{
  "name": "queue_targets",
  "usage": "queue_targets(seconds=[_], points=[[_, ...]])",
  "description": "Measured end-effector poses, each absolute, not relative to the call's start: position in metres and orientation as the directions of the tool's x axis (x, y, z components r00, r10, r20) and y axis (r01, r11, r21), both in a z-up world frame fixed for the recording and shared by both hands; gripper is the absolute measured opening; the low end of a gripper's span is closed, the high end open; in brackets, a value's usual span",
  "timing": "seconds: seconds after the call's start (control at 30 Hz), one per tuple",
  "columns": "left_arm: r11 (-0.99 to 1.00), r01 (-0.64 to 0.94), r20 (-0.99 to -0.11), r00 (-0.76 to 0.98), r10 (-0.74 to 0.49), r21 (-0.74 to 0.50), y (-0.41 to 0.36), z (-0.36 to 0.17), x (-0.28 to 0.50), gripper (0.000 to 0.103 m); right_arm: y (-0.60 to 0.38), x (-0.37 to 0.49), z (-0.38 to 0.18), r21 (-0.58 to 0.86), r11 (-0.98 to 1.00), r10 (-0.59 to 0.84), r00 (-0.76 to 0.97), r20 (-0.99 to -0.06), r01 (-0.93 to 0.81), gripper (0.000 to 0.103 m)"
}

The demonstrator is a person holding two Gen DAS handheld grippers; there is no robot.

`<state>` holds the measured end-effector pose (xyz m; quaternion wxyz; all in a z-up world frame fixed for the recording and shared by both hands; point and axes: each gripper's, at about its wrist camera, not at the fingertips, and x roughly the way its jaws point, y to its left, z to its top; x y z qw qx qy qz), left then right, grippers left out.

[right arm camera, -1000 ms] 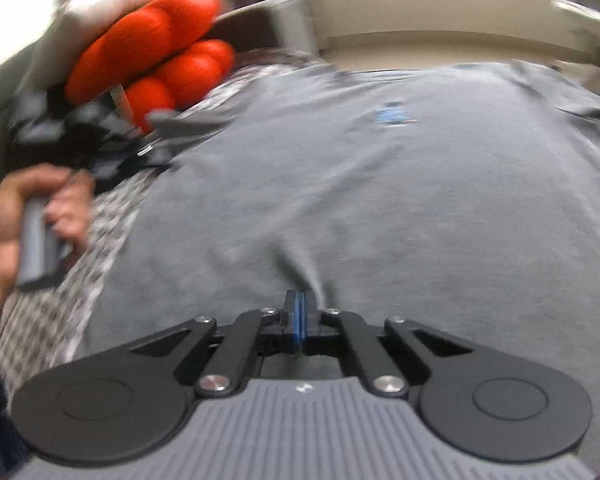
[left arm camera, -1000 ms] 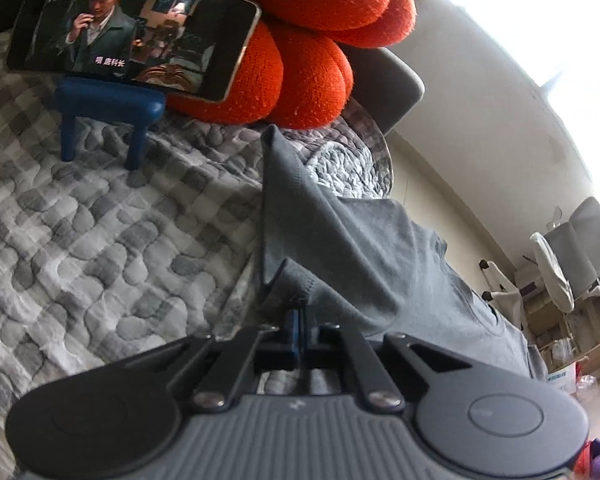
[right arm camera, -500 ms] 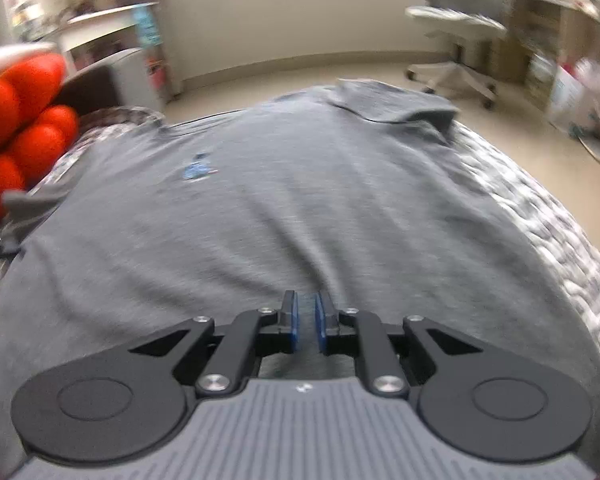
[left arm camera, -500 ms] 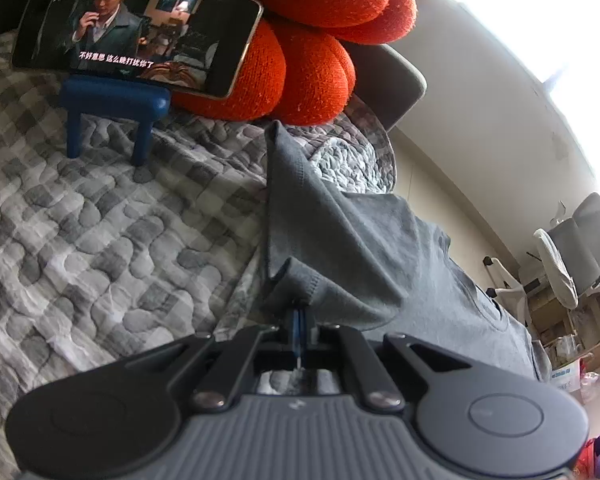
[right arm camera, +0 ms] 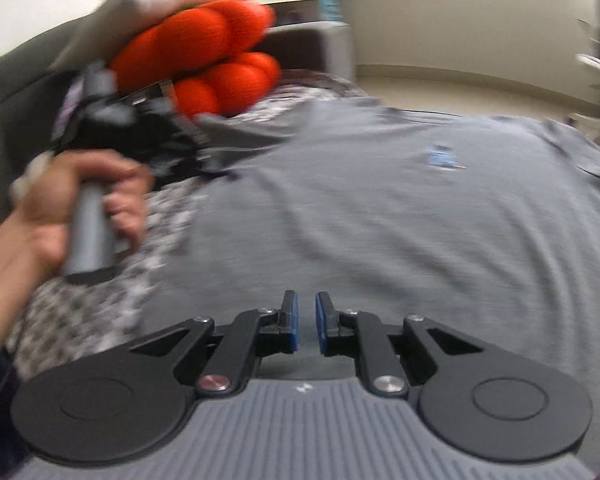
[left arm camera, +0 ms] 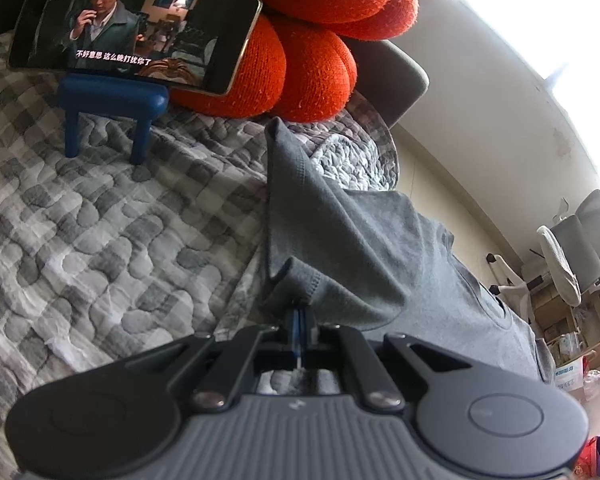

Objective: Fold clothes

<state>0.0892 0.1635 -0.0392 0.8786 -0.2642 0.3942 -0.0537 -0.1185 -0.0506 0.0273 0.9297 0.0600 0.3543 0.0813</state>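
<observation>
My right claw (right arm camera: pixel 303 322) has just let go of the grey T-shirt (right arm camera: pixel 380 216) lying on the bed and now stands apart and empty, while my left claw (left arm camera: pixel 299 314) stays clamped on its sleeve hem, so the next fold needs a fresh grip.

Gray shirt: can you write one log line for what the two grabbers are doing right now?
left gripper: jaws shut on gray shirt sleeve | right gripper: jaws apart, empty, over shirt | surface: checked quilt
</observation>
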Motion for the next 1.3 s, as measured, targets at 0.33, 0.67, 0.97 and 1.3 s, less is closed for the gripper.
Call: queue_targets(seconds=[0.33, 0.67, 0.97, 1.3], points=[[0.855, -0.106, -0.662, 0.683, -0.309, -0.508, 0.164, -0.041, 0.091, 0.001, -0.020, -0.117, 0.024, 0.275, 0.940, 0.339, 0.669, -0.662, -0.204, 0.016], [0.848, -0.094, -0.656, 0.680, -0.329, -0.522, 0.166, -0.040, 0.091, 0.002, 0.001, -0.123, 0.025, 0.249, 0.928, 0.371, 0.649, -0.665, -0.276, 0.016], [0.818, -0.069, -0.631, 0.675, -0.383, -0.571, 0.166, -0.039, 0.093, 0.025, 0.009, -0.120, 0.015, 0.235, 0.933, 0.358, 0.623, -0.696, -0.273, 0.016], [0.846, -0.042, -0.630, 0.686, -0.363, -0.532, 0.153, -0.037, 0.097, 0.021, 0.007, -0.120, 0.011, 0.259, 0.931, 0.364, 0.617, -0.698, -0.256, 0.016]])
